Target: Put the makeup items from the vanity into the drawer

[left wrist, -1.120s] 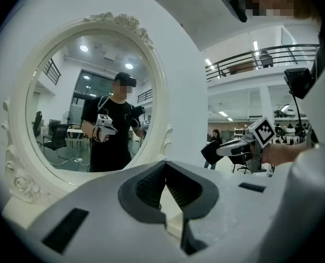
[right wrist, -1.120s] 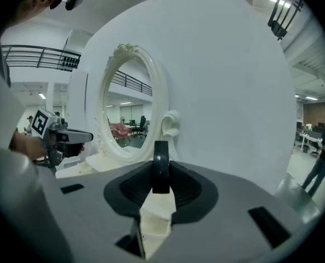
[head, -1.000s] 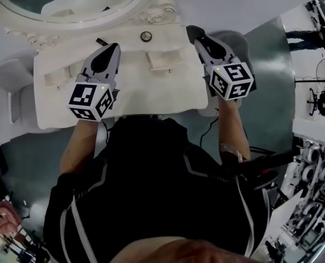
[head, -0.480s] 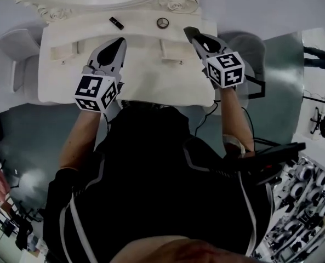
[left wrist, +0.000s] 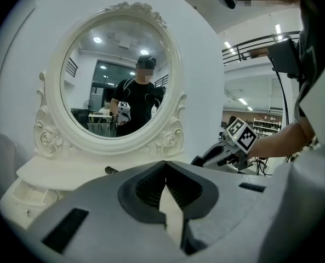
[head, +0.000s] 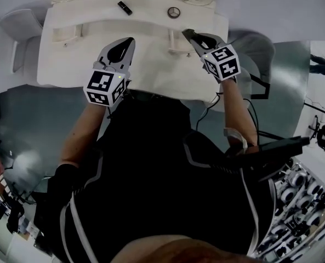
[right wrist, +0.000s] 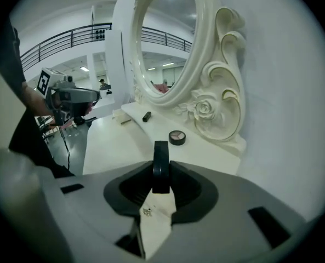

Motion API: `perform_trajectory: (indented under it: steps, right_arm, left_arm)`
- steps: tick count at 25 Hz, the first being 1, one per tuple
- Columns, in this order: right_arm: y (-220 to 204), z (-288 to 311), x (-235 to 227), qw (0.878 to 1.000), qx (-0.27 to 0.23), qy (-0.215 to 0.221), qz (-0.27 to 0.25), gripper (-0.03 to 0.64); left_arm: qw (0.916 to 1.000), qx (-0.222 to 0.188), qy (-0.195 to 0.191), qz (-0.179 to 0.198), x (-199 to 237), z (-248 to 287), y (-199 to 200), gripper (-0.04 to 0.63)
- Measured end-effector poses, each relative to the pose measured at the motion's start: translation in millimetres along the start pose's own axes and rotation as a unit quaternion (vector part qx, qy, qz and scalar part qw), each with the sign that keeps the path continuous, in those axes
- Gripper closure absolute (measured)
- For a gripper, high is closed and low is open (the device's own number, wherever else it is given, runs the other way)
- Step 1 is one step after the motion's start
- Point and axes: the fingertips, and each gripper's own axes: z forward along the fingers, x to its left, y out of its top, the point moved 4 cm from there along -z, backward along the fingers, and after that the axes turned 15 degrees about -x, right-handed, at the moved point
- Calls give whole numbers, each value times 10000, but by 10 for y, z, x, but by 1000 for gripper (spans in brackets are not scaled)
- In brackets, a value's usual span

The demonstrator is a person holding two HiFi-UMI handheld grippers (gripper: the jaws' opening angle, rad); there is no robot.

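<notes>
Two items lie at the back of the vanity (head: pixel 151 75); the left gripper (left wrist: pixel 165 166) hovers closed on nothing; a dark tube (head: pixel 124 7) and a round eyeshadow compact (head: pixel 174 12) sit near the mirror base; the right gripper (head: pixel 187 33) clamps a black disc-shaped case (right wrist: pixel 160 169) edge-on above a small drawer (head: pixel 176 47); delivery seems under way; next, lower it inside and release.
</notes>
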Motion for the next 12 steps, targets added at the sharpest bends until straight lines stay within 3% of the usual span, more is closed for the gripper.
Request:
perform_trajectory:
  steps: [12]
  right_arm:
    - [-390, 348, 96, 9884, 968, 767, -881, 522]
  left_arm:
    - [9993, 202, 303, -108, 76, -116, -192, 591]
